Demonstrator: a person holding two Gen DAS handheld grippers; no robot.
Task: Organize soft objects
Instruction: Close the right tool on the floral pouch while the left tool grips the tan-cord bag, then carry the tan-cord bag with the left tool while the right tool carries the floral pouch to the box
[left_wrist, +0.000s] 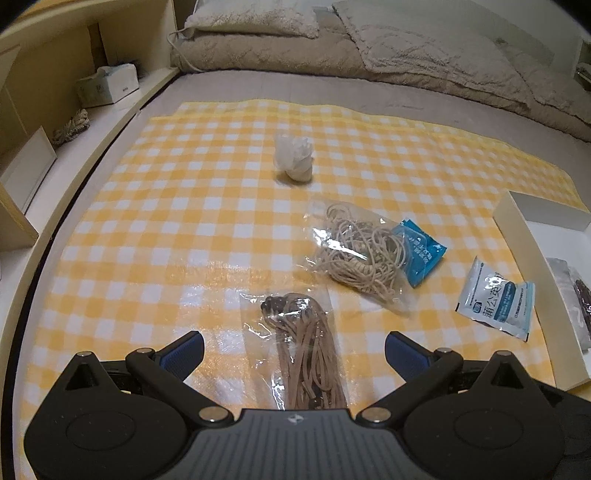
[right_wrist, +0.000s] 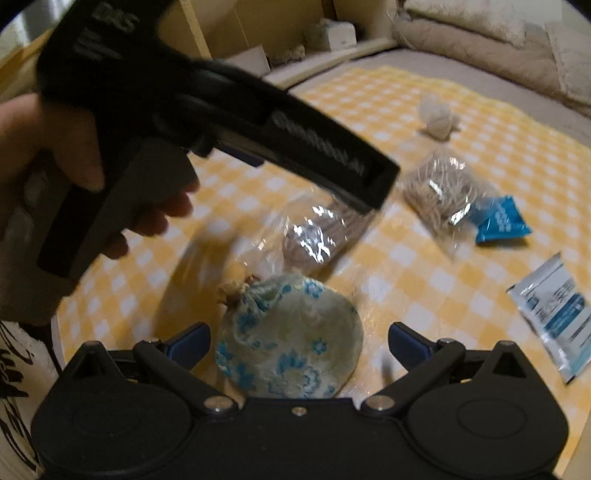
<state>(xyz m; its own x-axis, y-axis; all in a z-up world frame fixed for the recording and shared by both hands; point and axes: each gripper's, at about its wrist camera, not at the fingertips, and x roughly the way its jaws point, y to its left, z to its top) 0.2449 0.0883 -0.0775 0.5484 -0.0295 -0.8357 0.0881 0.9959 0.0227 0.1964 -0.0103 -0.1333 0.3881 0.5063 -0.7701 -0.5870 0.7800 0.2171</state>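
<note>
The left gripper (left_wrist: 294, 345) hung low over the checked cloth (left_wrist: 155, 206), jaws spread around a bagged brown cord (left_wrist: 306, 343). The right gripper (right_wrist: 298, 341), also spread, straddled a floral pouch (right_wrist: 291, 339) on the cloth.

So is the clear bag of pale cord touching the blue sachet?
Touching. In the left wrist view the bag of pale cord overlaps the blue sachet, covering its left edge; no gap shows.

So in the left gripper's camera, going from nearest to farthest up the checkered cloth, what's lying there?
Bag of brown cord between the open fingers → bag of pale string → white crumpled bundle → pillows at the far end.
</note>
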